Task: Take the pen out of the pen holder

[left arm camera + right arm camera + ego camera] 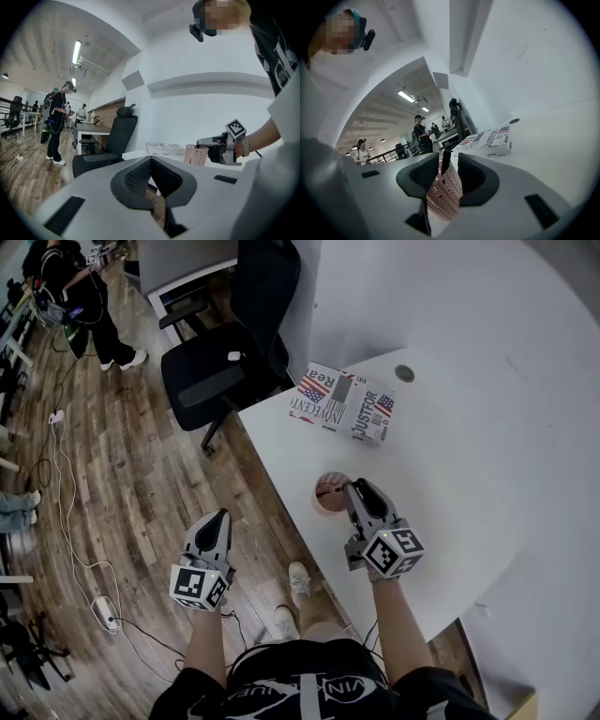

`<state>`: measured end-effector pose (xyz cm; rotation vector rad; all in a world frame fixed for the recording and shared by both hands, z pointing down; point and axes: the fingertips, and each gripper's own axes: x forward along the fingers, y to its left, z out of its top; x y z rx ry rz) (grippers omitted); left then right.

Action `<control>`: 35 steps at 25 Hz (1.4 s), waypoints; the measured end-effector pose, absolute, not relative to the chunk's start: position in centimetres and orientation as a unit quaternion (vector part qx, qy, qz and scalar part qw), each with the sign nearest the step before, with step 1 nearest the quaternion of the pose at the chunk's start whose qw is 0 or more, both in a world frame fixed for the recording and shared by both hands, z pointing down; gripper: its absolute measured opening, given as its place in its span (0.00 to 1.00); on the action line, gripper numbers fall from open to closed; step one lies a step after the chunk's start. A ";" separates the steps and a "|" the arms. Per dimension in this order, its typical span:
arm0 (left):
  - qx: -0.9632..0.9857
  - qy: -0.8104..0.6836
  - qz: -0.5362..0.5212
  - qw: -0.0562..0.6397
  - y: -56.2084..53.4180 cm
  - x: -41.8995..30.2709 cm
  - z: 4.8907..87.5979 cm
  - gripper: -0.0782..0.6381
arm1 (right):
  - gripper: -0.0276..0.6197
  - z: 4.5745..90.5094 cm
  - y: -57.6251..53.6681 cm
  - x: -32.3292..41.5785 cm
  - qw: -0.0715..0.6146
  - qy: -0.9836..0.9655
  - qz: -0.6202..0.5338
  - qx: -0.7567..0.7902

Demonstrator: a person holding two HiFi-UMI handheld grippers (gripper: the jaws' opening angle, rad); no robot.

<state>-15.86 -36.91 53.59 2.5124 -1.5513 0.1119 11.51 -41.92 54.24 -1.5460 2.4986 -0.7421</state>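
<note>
While the jaws of the right gripper (pixel 448 158) stand apart, the dark pen (pixel 445 164) rises between them. A gap remains beside it at least on one side, so we judge that nothing is clamped yet. The pen is still inside the pink mesh pen holder (pixel 443 197), which stands near the edge of the white desk (pixel 450 484). We think the jaws are placed above the rim so that they meet only the free upper part of the pen and not the mesh wall. Our right forearm reaches forward over the desk and holds the gripper almost level, with the tips a little down. The left gripper (pixel 219 517) has its jaws pressed together on nothing. We keep it off the desk, above the wooden floor (pixel 122 474), probably so it does not disturb the holder. Farther on the desk lies a printed book (pixel 342 402).
</note>
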 end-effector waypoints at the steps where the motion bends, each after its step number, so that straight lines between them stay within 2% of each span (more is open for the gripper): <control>1: 0.846 -0.523 0.038 0.094 -36.9 -15.9 53.6 0.13 | 0.24 54.2 -42.0 11.5 0.054 0.823 -0.243 -0.511; 8: 0.846 -0.523 0.040 0.096 -36.7 -16.0 53.8 0.13 | 0.16 54.0 -42.0 11.2 0.044 0.827 -0.227 -0.513; 35: 0.844 -0.531 0.024 0.074 -33.7 -17.6 50.9 0.13 | 0.12 48.3 -40.2 11.0 0.067 0.836 -0.154 -0.522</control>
